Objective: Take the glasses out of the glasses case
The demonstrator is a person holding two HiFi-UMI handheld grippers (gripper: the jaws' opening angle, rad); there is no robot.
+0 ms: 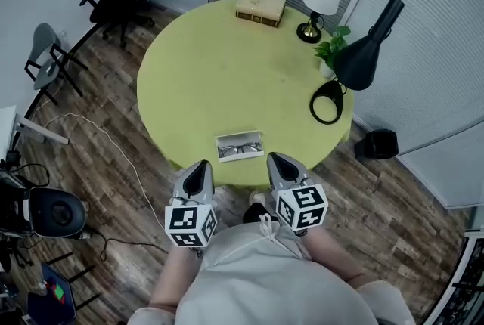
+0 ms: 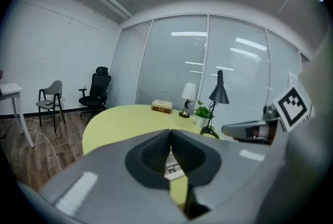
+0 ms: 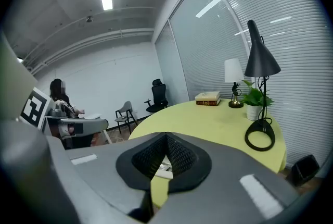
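Fingers [image 2: 153, 154] pinched together, empty, on my left gripper [image 1: 199, 167] and right gripper [image 1: 277, 161], both near the open glasses case [image 1: 239, 136] on the bench [image 1: 227, 66]; glasses [image 1: 240, 150] seemingly inside it.

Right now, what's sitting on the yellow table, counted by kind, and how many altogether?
Lamps: 2, white-shaded lamp and black lamp
Book: 1
Potted plant: 1
Glasses case: 1
Total: 5

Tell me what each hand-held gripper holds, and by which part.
Nothing is held. The left hand-held gripper and the right hand-held gripper are both shut on nothing, short of the glasses case.
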